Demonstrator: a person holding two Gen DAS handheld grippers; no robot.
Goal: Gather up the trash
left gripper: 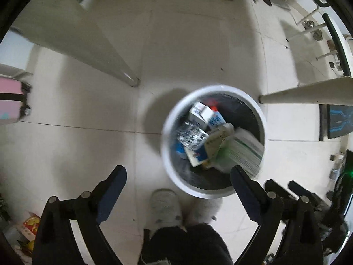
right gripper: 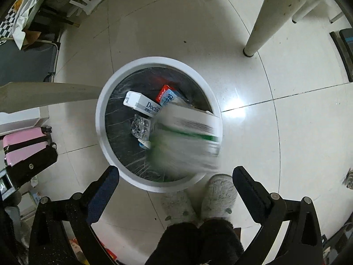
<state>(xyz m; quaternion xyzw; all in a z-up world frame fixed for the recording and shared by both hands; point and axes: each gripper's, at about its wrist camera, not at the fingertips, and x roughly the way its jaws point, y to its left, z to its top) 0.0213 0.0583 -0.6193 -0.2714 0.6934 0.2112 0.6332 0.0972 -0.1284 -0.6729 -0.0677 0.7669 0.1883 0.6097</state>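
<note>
**Both tongs empty over bin**

Left gripper (left gripper: 178,172) and right gripper (right gripper: 176,172) point down, jaws spread wide, nothing between them. White-and-green box (right gripper: 189,137), motion-blurred, sits at the mouth of the white bin (right gripper: 154,63), over boxes and a blister pack (right gripper: 140,128). Grey slippers (right gripper: 218,196) just beside the bin.

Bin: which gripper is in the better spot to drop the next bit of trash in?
Probably the right. The white bin sits nearly centred ahead of the open right gripper; ahead of the left gripper, also open, it lies off to one side.
</note>
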